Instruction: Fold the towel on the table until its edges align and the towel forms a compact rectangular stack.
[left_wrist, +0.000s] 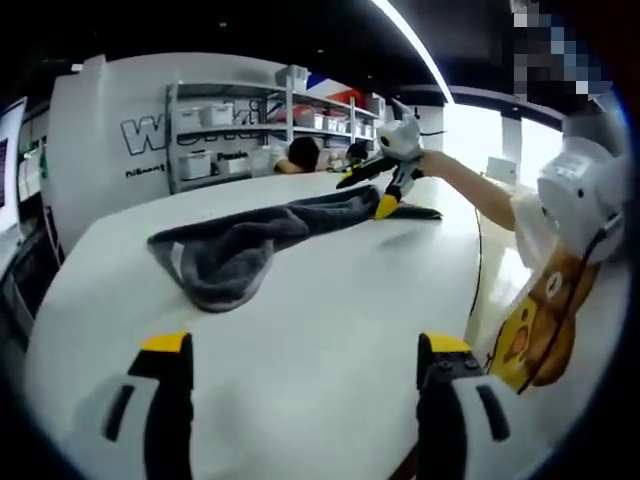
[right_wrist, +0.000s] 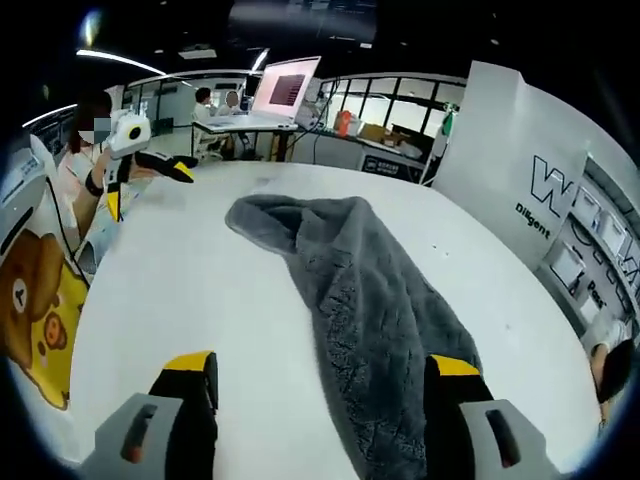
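Grey towel (right_wrist: 370, 300) rumpled on white table (right_wrist: 190, 300); both grippers agape, shelves (left_wrist: 250, 130) behind.

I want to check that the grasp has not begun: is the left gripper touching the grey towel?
Apart. In the left gripper view, the open left gripper has bare white table between its jaw tips and the towel.

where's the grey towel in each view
Left gripper view: towel lies mid-frame, stretching up and right toward the right gripper.
Right gripper view: towel runs from centre down to the bottom, between the jaws.
Shared landmark: the white table.
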